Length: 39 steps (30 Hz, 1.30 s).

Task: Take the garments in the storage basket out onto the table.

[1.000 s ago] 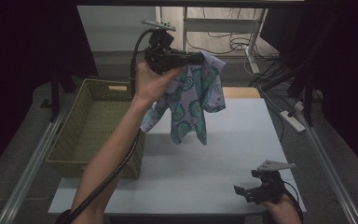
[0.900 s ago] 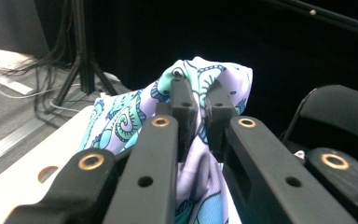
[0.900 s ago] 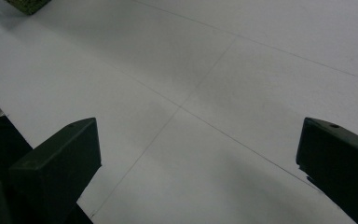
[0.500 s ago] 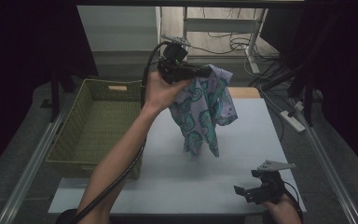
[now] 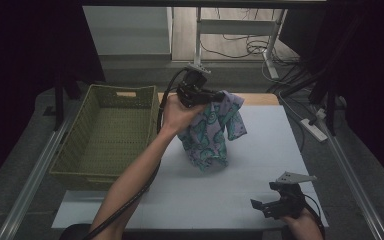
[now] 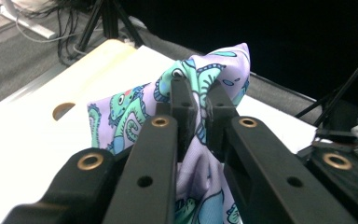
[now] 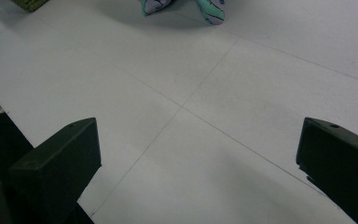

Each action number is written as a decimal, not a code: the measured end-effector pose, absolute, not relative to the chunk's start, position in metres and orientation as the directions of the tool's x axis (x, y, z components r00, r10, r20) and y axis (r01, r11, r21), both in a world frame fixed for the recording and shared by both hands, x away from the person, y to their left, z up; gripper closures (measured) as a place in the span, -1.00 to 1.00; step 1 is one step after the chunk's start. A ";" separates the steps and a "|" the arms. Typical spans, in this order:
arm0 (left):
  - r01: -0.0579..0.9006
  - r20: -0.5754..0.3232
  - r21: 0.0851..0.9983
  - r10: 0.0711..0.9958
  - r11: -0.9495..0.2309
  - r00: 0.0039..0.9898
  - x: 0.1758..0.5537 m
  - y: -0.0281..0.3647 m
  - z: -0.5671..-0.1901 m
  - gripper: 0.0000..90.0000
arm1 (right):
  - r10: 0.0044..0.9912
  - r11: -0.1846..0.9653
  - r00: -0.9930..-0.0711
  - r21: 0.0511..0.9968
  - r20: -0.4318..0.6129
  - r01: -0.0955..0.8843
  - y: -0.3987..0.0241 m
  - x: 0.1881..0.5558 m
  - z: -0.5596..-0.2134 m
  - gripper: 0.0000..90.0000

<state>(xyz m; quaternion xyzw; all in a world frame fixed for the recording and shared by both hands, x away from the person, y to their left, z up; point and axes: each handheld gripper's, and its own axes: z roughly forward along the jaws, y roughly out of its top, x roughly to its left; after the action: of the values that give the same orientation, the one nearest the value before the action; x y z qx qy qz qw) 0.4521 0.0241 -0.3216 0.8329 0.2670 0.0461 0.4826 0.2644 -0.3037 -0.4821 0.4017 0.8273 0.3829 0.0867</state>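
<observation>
So the left hand-held gripper (image 5: 215, 93) is up over the far middle of the white surface (image 5: 260, 150), jaws clenched on a bunched top edge of the little purple shirt with green dinosaurs (image 5: 211, 131). In the left gripper view you can see the fabric (image 6: 214, 79) pinched right between the two black jaws. The shirt hangs straight down from that pinch, long axis basically vertical, and its bottom hem looks like it's touching or just about touching the surface.

The right hand-held gripper (image 5: 269, 206) sits low at the near right corner, jaws spread wide with nothing in them. From its own view the shirt's lower end (image 7: 205, 8) is well ahead of it, far and a bit left across bare surface.

The green woven basket (image 5: 105, 135) is just left of the shirt, empty as far as I can tell. My guess is the left hand is way closer to anything that happens next, whether that's laying the shirt flat or swinging it left to the basket.
</observation>
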 end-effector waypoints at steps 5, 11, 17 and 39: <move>0.408 -0.170 0.810 0.497 -0.422 0.851 0.454 0.019 -0.344 0.87 | 0.732 0.387 -0.662 0.702 0.160 0.598 -0.303 0.264 -0.482 -1.00; 0.420 -0.180 0.791 0.488 -0.444 0.854 0.458 0.018 -0.374 0.86 | 0.729 0.394 -0.667 0.702 0.154 0.593 -0.303 0.264 -0.482 -1.00; 0.409 -0.149 0.769 0.485 -0.491 0.862 0.459 0.016 -0.402 0.84 | 0.728 0.398 -0.669 0.700 0.152 0.593 -0.302 0.264 -0.482 -1.00; 0.550 -0.196 0.651 0.584 -0.523 0.788 0.459 0.015 -0.491 0.82 | 0.722 0.421 -0.678 0.690 0.139 0.589 -0.300 0.264 -0.483 -1.00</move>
<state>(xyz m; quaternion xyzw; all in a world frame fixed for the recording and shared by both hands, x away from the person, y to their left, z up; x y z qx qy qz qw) 0.4590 0.0153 -0.4909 0.8723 0.3251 0.0237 0.3645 0.2642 -0.2999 -0.4830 0.3911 0.8381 0.3697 0.0894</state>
